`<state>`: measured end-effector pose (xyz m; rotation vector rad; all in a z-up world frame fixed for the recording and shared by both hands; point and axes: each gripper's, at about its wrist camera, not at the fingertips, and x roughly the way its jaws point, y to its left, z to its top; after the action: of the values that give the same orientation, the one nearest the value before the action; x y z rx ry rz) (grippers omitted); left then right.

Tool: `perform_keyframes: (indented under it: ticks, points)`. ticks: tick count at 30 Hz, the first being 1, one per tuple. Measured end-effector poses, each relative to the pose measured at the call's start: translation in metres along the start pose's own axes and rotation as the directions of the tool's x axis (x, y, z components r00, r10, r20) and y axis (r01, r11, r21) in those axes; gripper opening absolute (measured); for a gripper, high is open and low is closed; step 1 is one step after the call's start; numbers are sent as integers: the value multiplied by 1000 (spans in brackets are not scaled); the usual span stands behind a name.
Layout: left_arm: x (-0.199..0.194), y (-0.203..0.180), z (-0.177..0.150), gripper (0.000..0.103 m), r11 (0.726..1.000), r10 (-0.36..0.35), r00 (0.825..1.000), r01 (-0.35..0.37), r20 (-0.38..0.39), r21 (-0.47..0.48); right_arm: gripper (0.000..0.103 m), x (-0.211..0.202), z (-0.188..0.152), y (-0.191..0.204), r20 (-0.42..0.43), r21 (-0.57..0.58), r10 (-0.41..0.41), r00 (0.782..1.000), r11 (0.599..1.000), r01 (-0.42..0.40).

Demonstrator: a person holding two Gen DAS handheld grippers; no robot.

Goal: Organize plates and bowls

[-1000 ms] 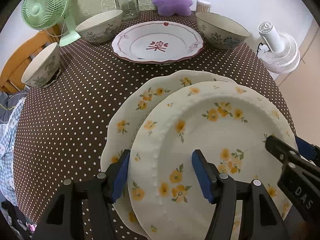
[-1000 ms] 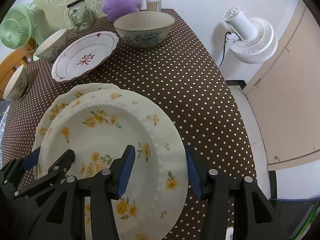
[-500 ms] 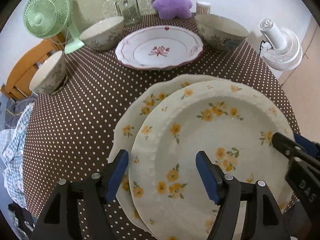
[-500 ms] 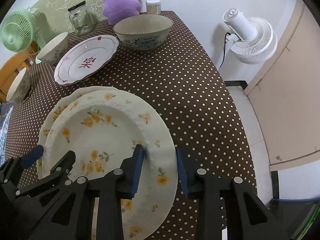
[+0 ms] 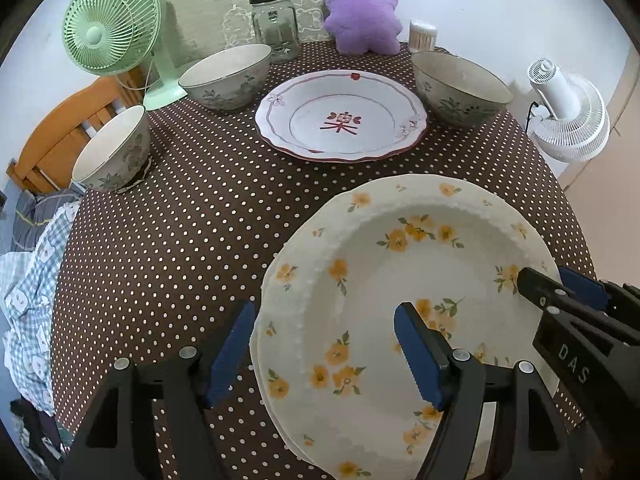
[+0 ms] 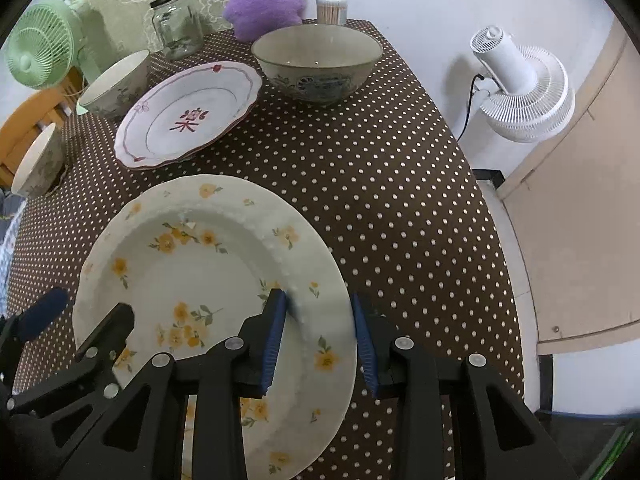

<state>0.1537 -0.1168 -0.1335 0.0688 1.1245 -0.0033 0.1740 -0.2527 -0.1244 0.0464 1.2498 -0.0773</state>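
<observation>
The right hand-held gripper (image 6: 318, 330) is seen with its blue pads straddling the right rim of the yellow-flower plate (image 6: 192, 280); the pads sit close to the rim on both sides, but whether it is actually pinched cannot be told. The left hand-held gripper (image 5: 324, 354) is held wide apart, one pad outside the plate's left rim and the other over its well, nothing gripped. The yellow-flower plate is stacked on a second floral plate (image 5: 276, 276), of which only a sliver shows at the left; the pair lies at the near edge of the desk (image 5: 192, 216), toward the right side. So one stack is judged made and nearly squared up. Left to do, by the look of it: the red-pattern plate (image 5: 340, 116) lies alone at mid-desk toward the far edge, and three bowls are unstacked and well apart, one bowl (image 5: 224, 76) near the far left, another bowl (image 5: 110, 150) on the left edge, a third bowl (image 5: 460, 86) near the far right corner. The desk is covered in a brown polka-dot cloth. Along the far edge a glass jar (image 5: 276, 24), a purple plush (image 5: 362, 8) and a toothpick holder (image 5: 422, 34) are seen. A green fan (image 5: 108, 28) stands at the far left corner, a white fan (image 5: 568, 120) off the right side, a wooden chair (image 5: 60, 136) to the left.
</observation>
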Motion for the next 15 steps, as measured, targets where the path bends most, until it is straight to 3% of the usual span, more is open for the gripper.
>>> perform_keyframes:
  ticks: [10, 12, 14, 15]
  points:
    - [5, 15, 2, 75, 999, -40, 999, 40, -17, -2, 42, 6, 6, 14, 0, -18, -52, 999, 998, 52]
    - [4, 18, 3, 80, 998, -55, 998, 55, -19, 4, 48, 6, 5, 14, -7, -8, -46, 999, 999, 46]
    - [0, 22, 2, 82, 997, -72, 997, 72, -11, 14, 65, 4, 2, 16, -16, 10, -47, 999, 999, 47]
    - [-1, 24, 2, 83, 997, -78, 997, 78, -7, 19, 69, 1, 1, 18, -9, 13, -57, 998, 998, 57]
